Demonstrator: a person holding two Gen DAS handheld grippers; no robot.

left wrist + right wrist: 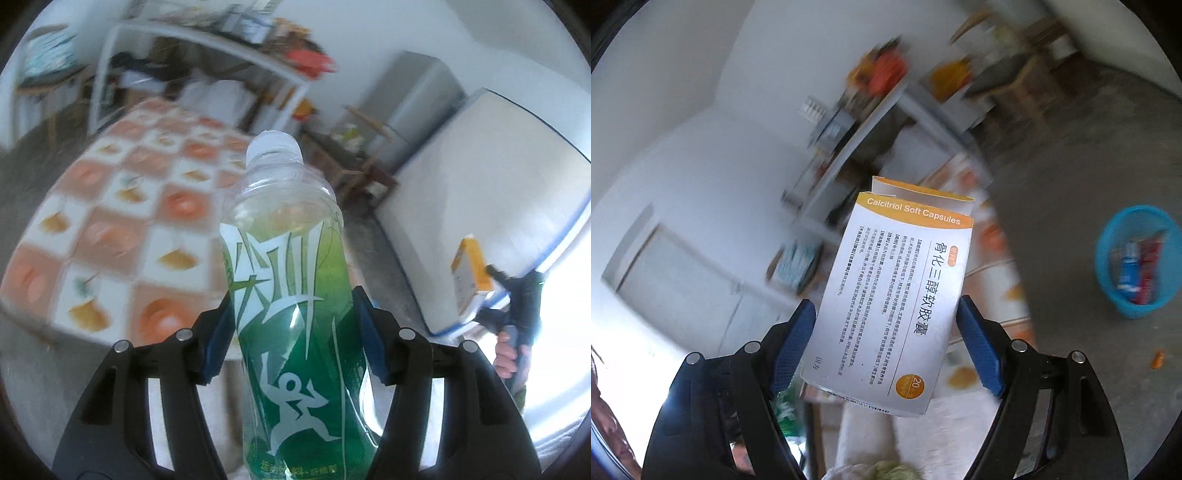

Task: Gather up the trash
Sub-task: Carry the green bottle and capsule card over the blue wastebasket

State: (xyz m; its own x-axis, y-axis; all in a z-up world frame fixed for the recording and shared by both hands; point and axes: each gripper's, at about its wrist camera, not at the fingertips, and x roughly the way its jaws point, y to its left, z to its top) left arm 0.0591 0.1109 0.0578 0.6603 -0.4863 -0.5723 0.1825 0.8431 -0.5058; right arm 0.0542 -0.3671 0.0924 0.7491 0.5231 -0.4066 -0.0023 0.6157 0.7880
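Bottle [295, 295] sits clamped upright in left tool [295, 328], blue pads [216, 343] pressing both sides of its green label; jaws roughly half spread around it. Bottle is clear plastic, white cap at 12 o'clock, looks nearly empty. Left wrist view: table [110, 229] with orange-and-white checked cloth at 9–10 o'clock behind the bottle, cluttered white shelf unit [207, 74] at 11–12 o'clock, white mattress [480, 206] leaning at 2–3 o'clock, dark wooden stool [354, 173] between shelf and mattress. Background is motion-blurred.

Right tool [886, 343] grips medicine box [894, 295], white with orange band, printed "Calcitriol Soft Capsules"; top flap open at 12 o'clock. Blue pads [979, 350] touch both long edges of the box, jaws wide since the box is wide. Same box [472, 277] shows in the left wrist view at 3 o'clock, held by the right tool [517, 288], with a person's hand [509, 354] on the handle below it.

Right wrist view: blue mesh bin [1141, 258] on the grey floor [1071, 184] at 3 o'clock, well apart from the box, with red and blue packaging already inside. Small orange scrap [1158, 360] lies on the floor at 4 o'clock, near the bin. Neither held item is over the bin.
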